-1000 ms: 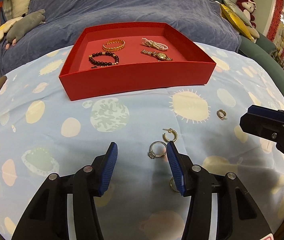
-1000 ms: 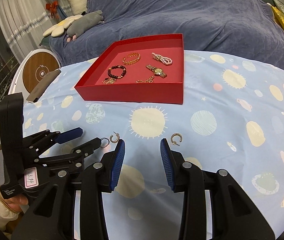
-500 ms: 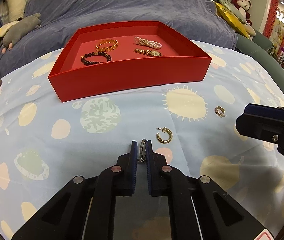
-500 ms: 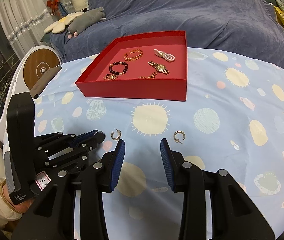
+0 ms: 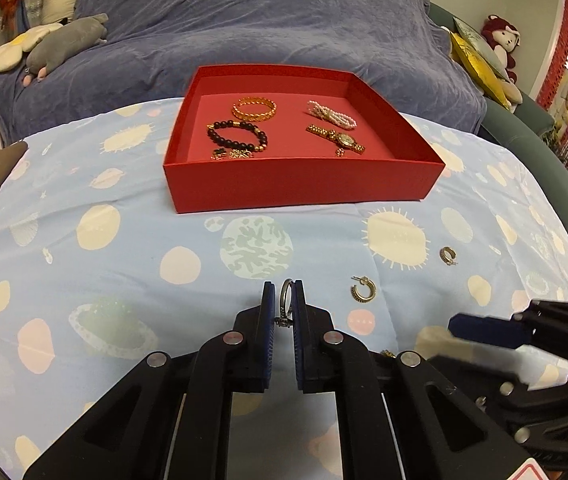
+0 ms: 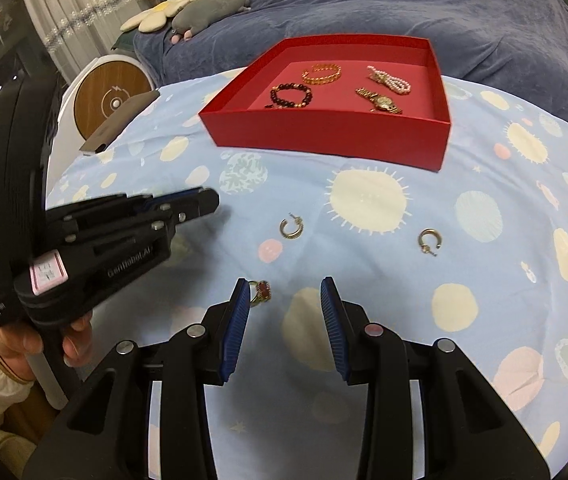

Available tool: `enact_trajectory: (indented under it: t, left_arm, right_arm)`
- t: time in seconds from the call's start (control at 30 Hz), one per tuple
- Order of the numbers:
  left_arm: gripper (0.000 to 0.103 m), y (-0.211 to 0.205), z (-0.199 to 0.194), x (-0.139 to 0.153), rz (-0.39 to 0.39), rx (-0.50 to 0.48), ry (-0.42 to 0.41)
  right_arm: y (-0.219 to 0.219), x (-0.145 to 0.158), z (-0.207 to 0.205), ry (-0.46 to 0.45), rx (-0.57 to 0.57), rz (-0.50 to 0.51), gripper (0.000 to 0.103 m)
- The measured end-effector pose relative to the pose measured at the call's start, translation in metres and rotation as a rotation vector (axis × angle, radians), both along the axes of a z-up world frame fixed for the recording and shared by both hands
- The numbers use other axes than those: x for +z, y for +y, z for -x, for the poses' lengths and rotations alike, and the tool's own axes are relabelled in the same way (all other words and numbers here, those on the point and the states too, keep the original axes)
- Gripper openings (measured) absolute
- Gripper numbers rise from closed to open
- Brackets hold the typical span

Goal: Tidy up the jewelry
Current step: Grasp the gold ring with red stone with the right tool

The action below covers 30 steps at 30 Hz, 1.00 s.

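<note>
Two grippers at work, both tilted down over the cloth. Left gripper (image 5: 283,300) clenched on silver ring (image 5: 286,295), lifted, in front of red tray (image 5: 304,188); next: carry fwd, drop inside w/o slipping. Right gripper (image 6: 285,292) jaws apart, red-stone ring (image 6: 261,291) just inside left pad, ungripped.

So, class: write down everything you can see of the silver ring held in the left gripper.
The silver ring is a thin metal band, grey and shiny, with a small setting or ornament at its lower end whose detail is too small to read. It stands on edge, upright, pinched between the blue ribbed fingers of the left gripper, whose pads press both its sides. Its top pokes just above the fingertips. It looks lifted off the blue patterned cloth, in front of the red box.
</note>
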<state>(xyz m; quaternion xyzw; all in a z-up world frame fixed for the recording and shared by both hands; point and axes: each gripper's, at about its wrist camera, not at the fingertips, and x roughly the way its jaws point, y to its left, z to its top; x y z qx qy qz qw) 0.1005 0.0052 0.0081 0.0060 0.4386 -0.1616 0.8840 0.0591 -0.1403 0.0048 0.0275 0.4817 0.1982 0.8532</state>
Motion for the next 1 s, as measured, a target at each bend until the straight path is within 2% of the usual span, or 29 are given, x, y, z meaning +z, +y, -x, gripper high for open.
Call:
enact_trajectory:
  t: [0.37, 0.5, 0.67, 1.0]
  left_arm:
    - [0.006, 0.016, -0.001, 0.005, 0.013, 0.035, -0.002]
    - [0.006, 0.018, 0.000, 0.005, 0.013, 0.039, 0.004]
    - [0.006, 0.020, 0.000, 0.005, 0.015, 0.042, 0.002]
    - [0.006, 0.019, -0.001, 0.006, 0.020, 0.037, 0.003]
  right_arm:
    - [0.032, -0.019, 0.002, -0.012, 0.069, 0.065, 0.033]
    - [0.035, -0.021, 0.001, -0.041, 0.065, 0.109, 0.021]
    - [0.031, -0.018, -0.001, -0.047, 0.059, 0.099, 0.008]
    - [0.022, -0.004, -0.004, -0.070, 0.037, 0.066, 0.007]
